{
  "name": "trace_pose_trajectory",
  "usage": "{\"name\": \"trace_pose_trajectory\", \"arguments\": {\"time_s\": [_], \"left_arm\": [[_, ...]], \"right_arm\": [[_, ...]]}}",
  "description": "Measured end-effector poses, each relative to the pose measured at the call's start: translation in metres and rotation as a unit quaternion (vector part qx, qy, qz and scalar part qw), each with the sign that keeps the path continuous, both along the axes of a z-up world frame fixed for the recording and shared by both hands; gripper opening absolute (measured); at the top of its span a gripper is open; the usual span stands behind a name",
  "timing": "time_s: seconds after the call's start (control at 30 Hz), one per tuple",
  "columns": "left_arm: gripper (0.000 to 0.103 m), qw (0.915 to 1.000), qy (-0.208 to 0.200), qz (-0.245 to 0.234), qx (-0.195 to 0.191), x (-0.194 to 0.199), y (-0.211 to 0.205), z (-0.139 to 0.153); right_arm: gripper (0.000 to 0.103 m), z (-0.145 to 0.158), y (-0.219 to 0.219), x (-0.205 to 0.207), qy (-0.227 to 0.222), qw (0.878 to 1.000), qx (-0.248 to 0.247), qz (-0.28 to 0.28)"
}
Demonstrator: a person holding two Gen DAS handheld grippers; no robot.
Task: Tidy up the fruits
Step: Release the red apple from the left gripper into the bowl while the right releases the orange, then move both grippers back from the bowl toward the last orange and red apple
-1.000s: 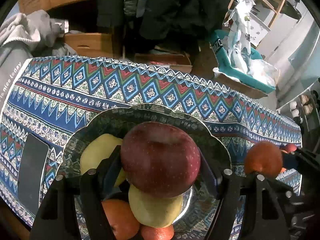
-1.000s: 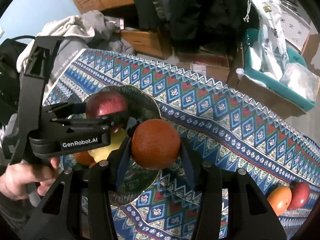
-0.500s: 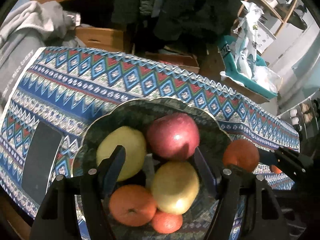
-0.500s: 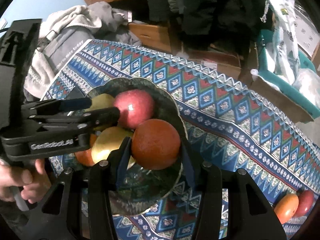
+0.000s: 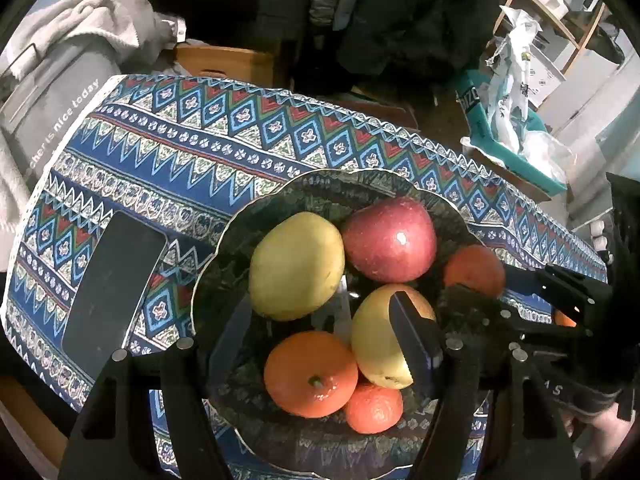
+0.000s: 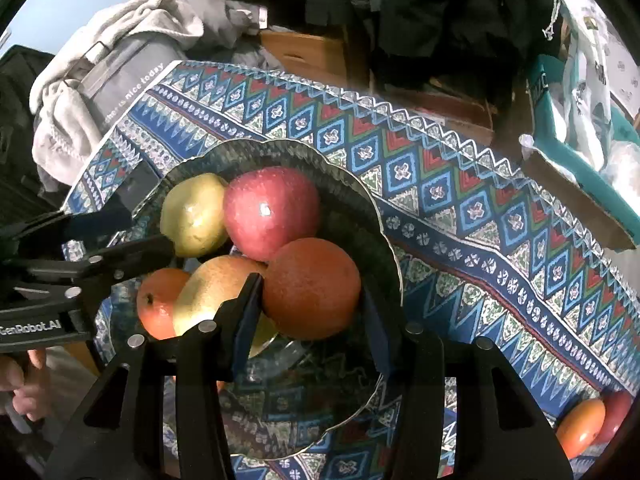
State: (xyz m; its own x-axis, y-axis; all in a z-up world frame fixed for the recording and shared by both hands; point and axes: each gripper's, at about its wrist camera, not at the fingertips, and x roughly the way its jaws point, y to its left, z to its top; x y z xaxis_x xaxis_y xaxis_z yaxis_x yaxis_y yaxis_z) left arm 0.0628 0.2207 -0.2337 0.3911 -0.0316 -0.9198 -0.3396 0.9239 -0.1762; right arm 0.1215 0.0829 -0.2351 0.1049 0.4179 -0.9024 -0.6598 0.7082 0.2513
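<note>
A dark scalloped bowl [image 5: 240, 240] [image 6: 376, 232] on the patterned cloth holds a red apple [image 5: 390, 240] [image 6: 272, 212], a yellow-green pear [image 5: 296, 266] [image 6: 194, 214], a yellow apple [image 5: 380, 340] [image 6: 212, 292], an orange [image 5: 310, 374] [image 6: 158, 304] and a small tangerine [image 5: 374, 408]. My left gripper [image 5: 320, 336] is open and empty above the bowl's near side. My right gripper [image 6: 310, 312] is shut on a large orange [image 6: 312, 288] [image 5: 474, 270], held over the bowl beside the red apple.
A black phone [image 5: 112, 288] lies on the cloth left of the bowl. Two more fruits [image 6: 588, 424] lie at the table's right end. Grey clothes [image 6: 120, 60], wooden boxes and a teal crate [image 5: 516, 152] stand beyond the table's far edge.
My left gripper let go of the red apple, which now rests in the bowl, and drew back. My right gripper carried the orange left and down into the bowl.
</note>
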Motion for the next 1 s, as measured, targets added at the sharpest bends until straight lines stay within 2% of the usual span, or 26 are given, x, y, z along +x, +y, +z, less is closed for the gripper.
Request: {"name": "trace_pose_trajectory", "arguments": {"time_s": [0.23,0.5,0.77,1.0], "left_arm": [[0.073,1.0,-0.002,-0.005,0.001,-0.005,-0.004,0.008],[0.073,0.9999,-0.008,-0.013,0.001,-0.01,-0.014,0.02],[0.073,0.9996,-0.017,-0.023,0.002,-0.013,-0.027,0.034],[0.073,0.998,-0.027,-0.055,0.011,-0.013,-0.056,0.05]], "right_arm": [[0.049,0.006,-0.007,0.001,0.0,1.0,0.009,-0.009],[0.053,0.03,-0.017,0.0,-0.012,0.999,0.032,-0.021],[0.053,0.058,-0.04,-0.006,-0.041,0.998,0.023,-0.036],[0.056,0.078,-0.069,-0.013,-0.057,0.997,0.015,-0.054]]}}
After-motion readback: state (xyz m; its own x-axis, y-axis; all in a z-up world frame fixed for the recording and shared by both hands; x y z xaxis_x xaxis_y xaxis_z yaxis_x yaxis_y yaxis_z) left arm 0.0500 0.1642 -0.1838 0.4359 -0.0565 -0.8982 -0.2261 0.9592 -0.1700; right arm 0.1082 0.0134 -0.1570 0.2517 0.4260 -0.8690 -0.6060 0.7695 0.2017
